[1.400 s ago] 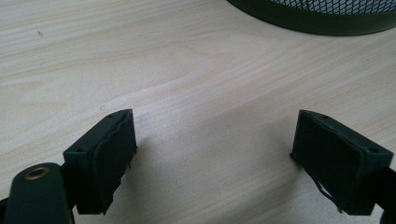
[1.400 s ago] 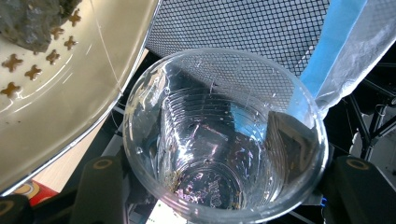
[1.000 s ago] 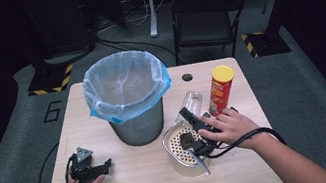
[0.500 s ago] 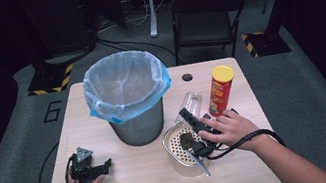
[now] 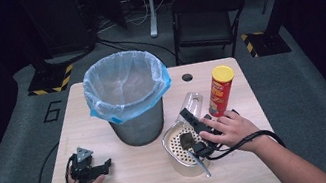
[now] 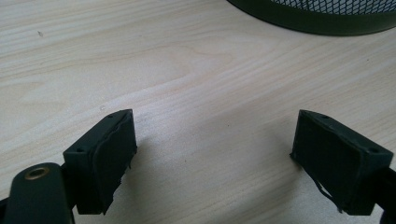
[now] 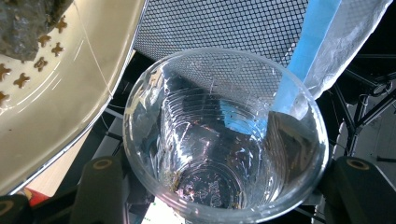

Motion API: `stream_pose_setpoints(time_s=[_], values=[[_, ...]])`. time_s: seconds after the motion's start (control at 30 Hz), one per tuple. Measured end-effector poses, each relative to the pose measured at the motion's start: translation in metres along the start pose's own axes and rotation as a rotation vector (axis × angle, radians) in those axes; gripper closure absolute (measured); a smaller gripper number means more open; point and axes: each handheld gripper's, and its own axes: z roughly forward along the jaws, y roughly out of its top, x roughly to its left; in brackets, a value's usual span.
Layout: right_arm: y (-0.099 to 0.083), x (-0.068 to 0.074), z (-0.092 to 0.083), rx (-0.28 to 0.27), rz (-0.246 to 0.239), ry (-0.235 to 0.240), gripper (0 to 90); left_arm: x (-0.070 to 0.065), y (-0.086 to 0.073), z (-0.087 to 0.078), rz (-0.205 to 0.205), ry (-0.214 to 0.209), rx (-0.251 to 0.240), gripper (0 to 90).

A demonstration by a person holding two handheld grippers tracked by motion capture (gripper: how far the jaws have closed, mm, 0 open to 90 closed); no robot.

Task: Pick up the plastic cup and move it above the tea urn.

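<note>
We cannot read the label on the red can (image 5: 218, 96). The clear cup (image 7: 224, 140) hides the right tool's pads, and the mesh bin (image 6: 322, 16) is cut off by the top edge in the left gripper view.
</note>
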Motion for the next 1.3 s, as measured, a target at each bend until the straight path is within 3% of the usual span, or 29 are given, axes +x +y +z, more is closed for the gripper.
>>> stream_pose_setpoints(time_s=[0.13, 0.17, 0.2, 0.23, 0.27, 0.3, 0.33, 0.4, 0.57, 0.7, 0.83, 0.9, 0.93, 0.97, 1.0, 1.03, 1.1, 1.2, 1.3], values=[[0.0, 0.0, 0.0, 0.002, 0.007, -0.003, 37.8, 0.0, 0.0, 0.0, 0.0, 0.0, 0.0, 13.4], [0.0, 0.0, 0.0, 0.007, 0.016, -0.056, 37.8, 0.0, 0.0, 0.0, 0.0, 0.0, 0.0, 13.4], [0.001, 0.0, 0.0, 0.005, 0.002, -0.013, 37.7, 0.0, 0.0, 0.0, 0.0, 0.0, 0.001, 13.4], [0.001, 0.001, 0.0, 0.006, 0.007, -0.008, 37.7, 0.0, 0.0, 0.0, 0.0, 0.0, 0.0, 13.4], [0.001, 0.001, 0.0, 0.012, 0.023, -0.06, 37.7, 0.0, 0.0, 0.0, 0.0, 0.0, 0.0, 13.4], [0.001, 0.001, -0.001, 0.004, 0.01, -0.016, 37.7, 0.0, 0.0, 0.0, 0.003, 0.0, 0.003, 13.4], [0.001, 0.001, -0.001, 0.008, 0.033, -0.067, 37.7, 0.0, 0.0, 0.0, 0.004, 0.0, 0.003, 13.4], [0.001, 0.001, -0.002, 0.007, 0.041, -0.074, 37.7, 0.0, 0.0, 0.0, 0.0, 0.0, 0.0, 13.4], [-0.001, 0.0, -0.005, 0.026, 0.165, -0.1, 37.7, 0.0, 0.0, 0.0, 0.0, 0.0, 0.0, 13.4], [-0.003, 0.001, -0.006, 0.033, 0.355, -0.093, 37.6, 0.0, 0.0, 0.0, 0.004, 0.0, 0.004, 13.4], [-0.006, -0.004, -0.008, 0.028, 0.618, -0.114, 37.6, 0.0, 0.0, 0.0, 0.0, 0.0, 0.0, 13.4], [-0.011, -0.009, -0.01, 0.022, 0.851, -0.12, 37.5, 0.0, 0.0, 0.0, -0.001, 0.0, 0.0, 13.4], [-0.014, -0.01, -0.011, 0.016, 0.938, -0.12, 37.5, 0.0, 0.0, 0.0, 0.003, 0.0, 0.003, 13.4], [-0.018, -0.012, -0.011, 0.005, 1.071, -0.109, 37.5, 0.0, 0.0, 0.0, 0.005, -0.001, 0.004, 13.4], [-0.025, -0.013, -0.011, -0.015, 1.222, -0.09, 37.4, 0.0, 0.0, 0.0, 0.003, 0.0, 0.003, 13.4], [-0.029, -0.014, -0.011, -0.03, 1.305, -0.072, 37.3, 0.0, 0.0, 0.0, 0.003, -0.001, 0.003, 13.4], [-0.039, -0.013, -0.01, -0.073, 1.515, -0.015, 37.4, 0.0, 0.0, 0.0, 0.005, -0.002, 0.005, 13.4], [-0.052, -0.01, -0.008, -0.173, 1.81, 0.108, 37.4, 0.0, 0.0, 0.0, 0.003, -0.002, 0.003, 13.4], [-0.062, -0.006, -0.006, -0.254, 1.984, 0.191, 37.2, 0.0, 0.0, 0.0, 0.003, -0.002, 0.002, 13.4]])
